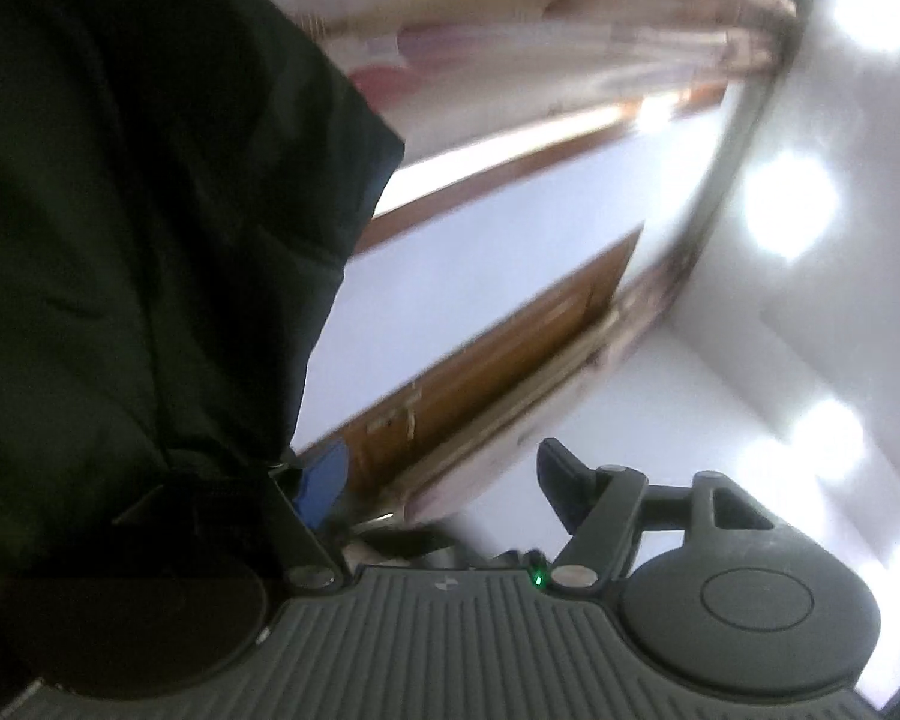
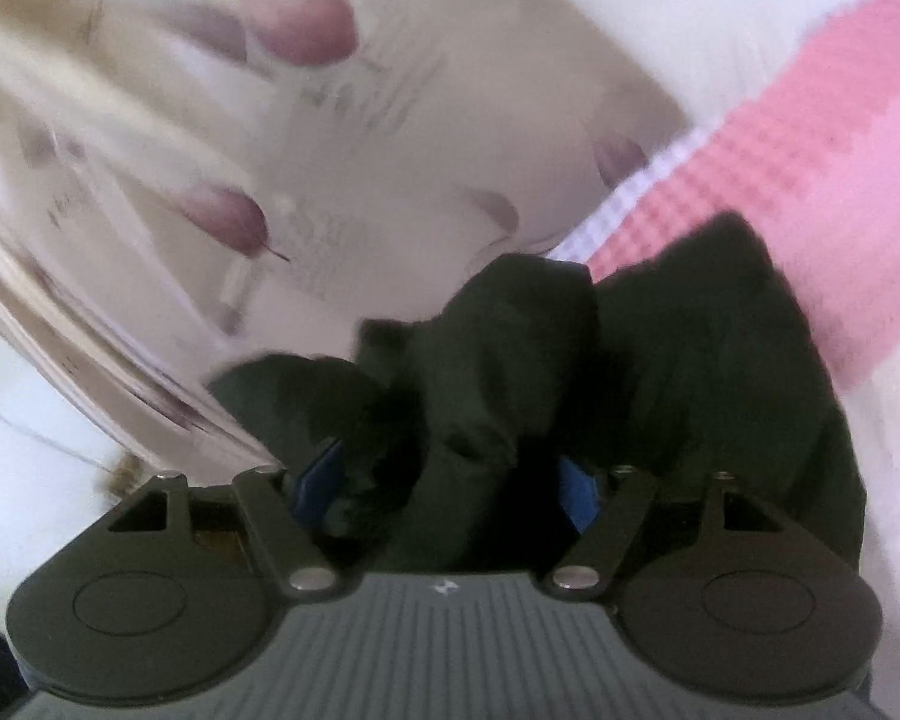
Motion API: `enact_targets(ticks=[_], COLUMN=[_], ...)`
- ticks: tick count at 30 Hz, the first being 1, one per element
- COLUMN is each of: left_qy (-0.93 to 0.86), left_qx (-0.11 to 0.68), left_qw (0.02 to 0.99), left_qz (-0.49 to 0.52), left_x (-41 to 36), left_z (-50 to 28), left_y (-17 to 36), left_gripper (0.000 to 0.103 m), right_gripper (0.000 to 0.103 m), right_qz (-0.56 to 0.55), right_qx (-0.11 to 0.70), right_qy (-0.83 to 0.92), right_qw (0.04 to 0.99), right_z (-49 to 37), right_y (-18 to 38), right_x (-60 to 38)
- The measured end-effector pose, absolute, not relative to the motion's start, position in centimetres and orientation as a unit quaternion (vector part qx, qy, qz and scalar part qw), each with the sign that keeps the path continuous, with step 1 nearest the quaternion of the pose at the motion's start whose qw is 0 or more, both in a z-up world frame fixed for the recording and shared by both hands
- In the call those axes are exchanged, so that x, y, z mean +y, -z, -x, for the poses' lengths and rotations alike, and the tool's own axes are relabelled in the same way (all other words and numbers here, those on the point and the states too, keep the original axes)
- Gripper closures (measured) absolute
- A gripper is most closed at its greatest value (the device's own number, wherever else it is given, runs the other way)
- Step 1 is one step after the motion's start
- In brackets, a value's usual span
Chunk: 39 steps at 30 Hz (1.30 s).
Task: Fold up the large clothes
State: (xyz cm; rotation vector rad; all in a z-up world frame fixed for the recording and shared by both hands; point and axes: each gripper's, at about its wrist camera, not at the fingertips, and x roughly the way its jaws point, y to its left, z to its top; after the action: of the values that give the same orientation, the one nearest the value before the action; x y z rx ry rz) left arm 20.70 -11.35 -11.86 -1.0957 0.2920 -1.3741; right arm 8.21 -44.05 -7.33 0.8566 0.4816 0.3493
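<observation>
My left claw [image 1: 438,480] stands apart, gripping nothing; the dark garment [image 1: 138,210] drapes over its left finger, filling the frame's left. My right claw [image 2: 450,480] holds bunched garment between its 2 fingers at lower centre, though I cannot tell whether they clamp it, above a pink-and-white blanket [image 2: 810,180], likely gathering it for folding.

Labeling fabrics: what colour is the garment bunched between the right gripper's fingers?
Very dark green, near black, plain with no pattern: the garment. Clearest in the right wrist view.
</observation>
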Motion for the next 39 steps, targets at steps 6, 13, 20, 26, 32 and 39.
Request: enact_targets(ticks=[6, 13, 20, 26, 32, 39], left_qy=[0.544, 0.512, 0.538, 0.539, 0.532, 0.502], left_qx=[0.114, 0.145, 0.15, 0.142, 0.118, 0.092], left_qw=[0.65, 0.72, 0.721, 0.718, 0.729, 0.731], left_qz=[0.518, 0.446, 0.409, 0.417, 0.415, 0.453], left_x=[-7.1, -3.5, -5.3, -5.7, -5.9, -3.5], left_z=[-17.9, -15.6, -14.5, -15.3, -15.2, -13.4], left_y=[11.3, 12.4, 14.3, 14.1, 14.1, 13.2], left_gripper=[0.012, 0.013, 0.012, 0.012, 0.011, 0.004], right_gripper=[0.09, 0.091, 0.071, 0.006, 0.087, 0.096], right_qz=[-0.307, -0.267, -0.255, -0.072, 0.049, 0.131], right_qx=[0.241, 0.223, 0.231, 0.194, 0.311, 0.24], right_qy=[-0.118, -0.111, -0.07, -0.152, -0.211, -0.176], right_qw=[0.913, 0.931, 0.936, 0.967, 0.925, 0.946], right_z=[-9.5, -9.9, -10.1, -11.2, -18.8, -15.9], right_y=[6.8, 5.3, 4.8, -5.6, -4.8, -7.4], right_x=[-42.9, -44.4, -46.2, -39.2, -29.6, -28.1])
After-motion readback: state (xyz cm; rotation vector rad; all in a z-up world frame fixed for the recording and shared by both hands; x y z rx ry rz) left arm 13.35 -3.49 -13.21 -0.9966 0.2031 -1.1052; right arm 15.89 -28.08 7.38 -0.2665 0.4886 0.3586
